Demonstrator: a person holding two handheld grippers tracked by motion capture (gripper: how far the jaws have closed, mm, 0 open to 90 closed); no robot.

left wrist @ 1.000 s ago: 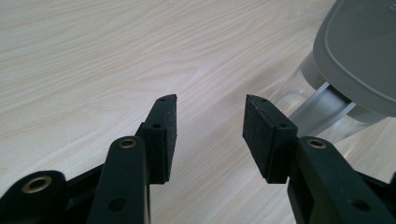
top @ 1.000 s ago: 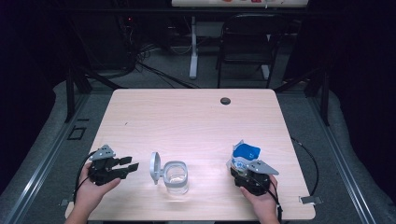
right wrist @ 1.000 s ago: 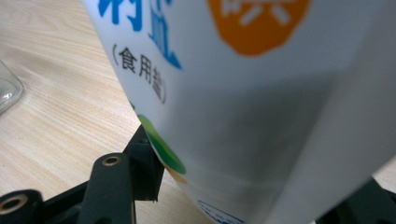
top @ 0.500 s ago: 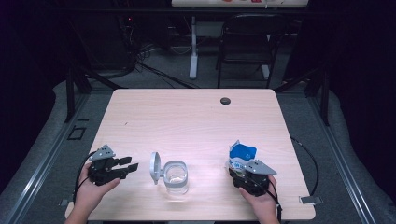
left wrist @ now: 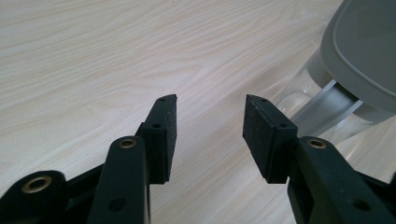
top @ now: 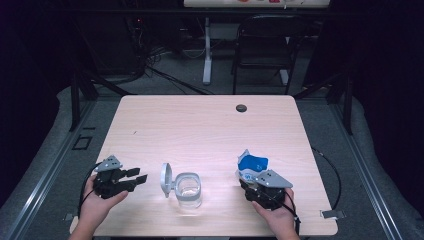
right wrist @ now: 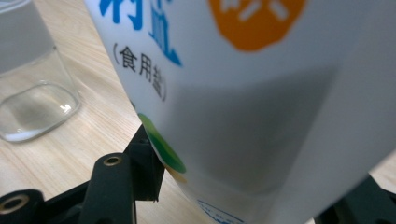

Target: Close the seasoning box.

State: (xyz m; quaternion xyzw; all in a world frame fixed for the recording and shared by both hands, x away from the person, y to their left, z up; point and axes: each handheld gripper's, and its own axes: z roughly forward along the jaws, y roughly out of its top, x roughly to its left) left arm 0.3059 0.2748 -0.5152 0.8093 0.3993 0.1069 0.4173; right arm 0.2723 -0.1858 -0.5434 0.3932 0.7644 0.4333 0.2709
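The right gripper [top: 254, 176] clasps a white and blue printed salt bag [top: 251, 164] between its jaws, at the near right of the light wooden table [top: 210, 125]. Left of it stands a clear glass jar [top: 188, 189] with its grey lid [top: 166, 179] flipped open. The left gripper [top: 139, 175], jaws apart and empty, rests beside the jar.

Salt bag [top: 251, 164]: white and blue, with blue print, an orange mark and a green spot; upright between my right gripper's [top: 248, 179] jaws, top crumpled open.
Glass jar [top: 188, 190]: clear, upright at the table's near edge, grey hinged lid [top: 166, 178] flipped open leftward.
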